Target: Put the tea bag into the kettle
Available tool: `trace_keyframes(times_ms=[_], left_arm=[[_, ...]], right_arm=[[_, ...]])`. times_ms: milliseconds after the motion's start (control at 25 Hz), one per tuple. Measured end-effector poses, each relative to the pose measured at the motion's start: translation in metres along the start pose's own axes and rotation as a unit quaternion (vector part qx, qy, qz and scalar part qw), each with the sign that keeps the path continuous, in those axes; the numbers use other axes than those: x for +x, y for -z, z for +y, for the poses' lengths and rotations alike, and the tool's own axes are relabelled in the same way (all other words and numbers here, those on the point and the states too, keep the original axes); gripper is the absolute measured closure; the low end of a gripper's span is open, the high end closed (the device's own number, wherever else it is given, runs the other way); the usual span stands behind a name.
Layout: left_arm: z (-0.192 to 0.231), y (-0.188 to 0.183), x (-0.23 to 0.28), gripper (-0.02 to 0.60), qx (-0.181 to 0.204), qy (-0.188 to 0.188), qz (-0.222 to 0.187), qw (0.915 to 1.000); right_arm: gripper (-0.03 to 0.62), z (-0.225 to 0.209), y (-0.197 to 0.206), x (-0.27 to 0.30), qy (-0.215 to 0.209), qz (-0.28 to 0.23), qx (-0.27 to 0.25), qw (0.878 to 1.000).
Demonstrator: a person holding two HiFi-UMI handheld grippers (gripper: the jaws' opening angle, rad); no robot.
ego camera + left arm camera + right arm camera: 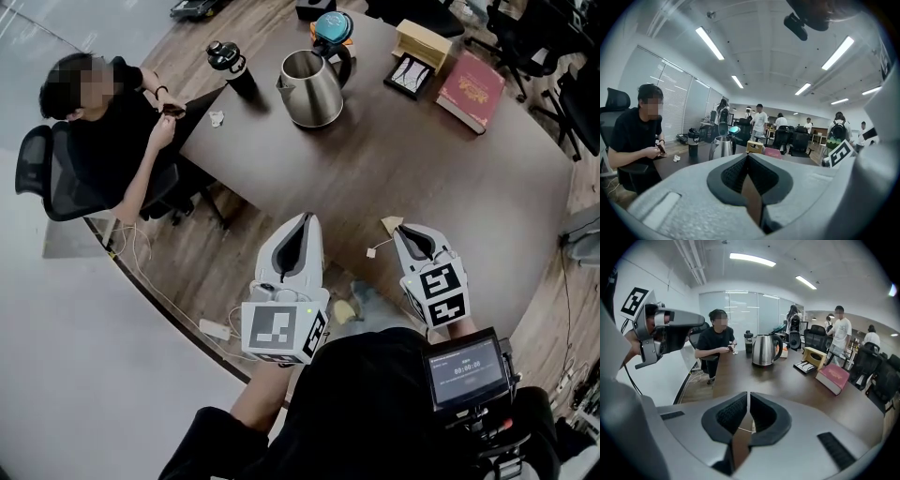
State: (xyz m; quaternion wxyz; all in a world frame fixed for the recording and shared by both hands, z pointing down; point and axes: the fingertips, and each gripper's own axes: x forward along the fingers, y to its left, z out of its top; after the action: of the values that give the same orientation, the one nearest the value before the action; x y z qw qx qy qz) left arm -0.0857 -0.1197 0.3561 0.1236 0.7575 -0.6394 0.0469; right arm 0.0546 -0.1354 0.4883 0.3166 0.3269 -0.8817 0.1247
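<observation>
The left claw is clenched, empty. The right claw is clenched too, its tip just beside the tea bag at its 11 o'clock on the desk edge; whether they touch is unclear. The kettle stands far off at 12 o'clock.

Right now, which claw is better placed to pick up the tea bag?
Right. The right claw has its tip just beside the tea bag on the table; the left claw sits farther off at the table's edge. Both are shut, so it must open first.
</observation>
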Motion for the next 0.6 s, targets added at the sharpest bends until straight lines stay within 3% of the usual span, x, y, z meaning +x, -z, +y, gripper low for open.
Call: trace_keyframes(times_ms=[200, 600], left_arm=[[0.002, 0.011, 0.013, 0.577, -0.002, 0.0, 0.017, 0.9999], [0.008, 0.021, 0.036, 0.577, -0.006, 0.002, 0.037, 0.9993]], right_arm=[[0.537, -0.001, 0.021, 0.018, -0.015, 0.034, 0.005, 0.999], [0.519, -0.009, 0.053, 0.04, -0.016, 0.083, 0.01, 0.996]])
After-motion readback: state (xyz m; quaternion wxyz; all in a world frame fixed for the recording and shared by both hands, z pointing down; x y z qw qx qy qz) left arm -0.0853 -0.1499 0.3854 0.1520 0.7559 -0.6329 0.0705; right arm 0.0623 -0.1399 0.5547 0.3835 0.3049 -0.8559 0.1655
